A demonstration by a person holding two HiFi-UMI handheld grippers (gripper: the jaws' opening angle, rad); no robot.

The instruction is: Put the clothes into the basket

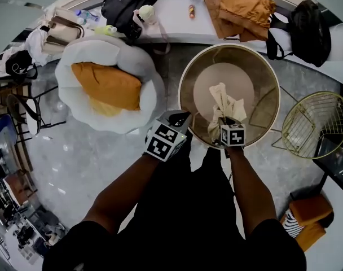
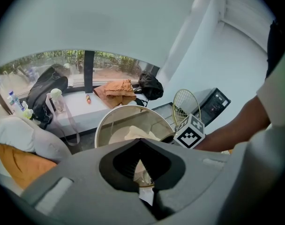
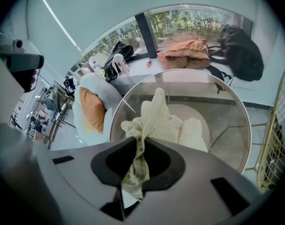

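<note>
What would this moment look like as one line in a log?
right tool: shut on cream cloth | cloth: over round basket | left tool: shut, empty

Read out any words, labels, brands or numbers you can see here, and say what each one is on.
No text can be read in any view.
Marker cubes: black-and-white square patterns, no letters.
Bottles on the ledge: labels too small to read.
Small tube on the ledge: print too blurred.
</note>
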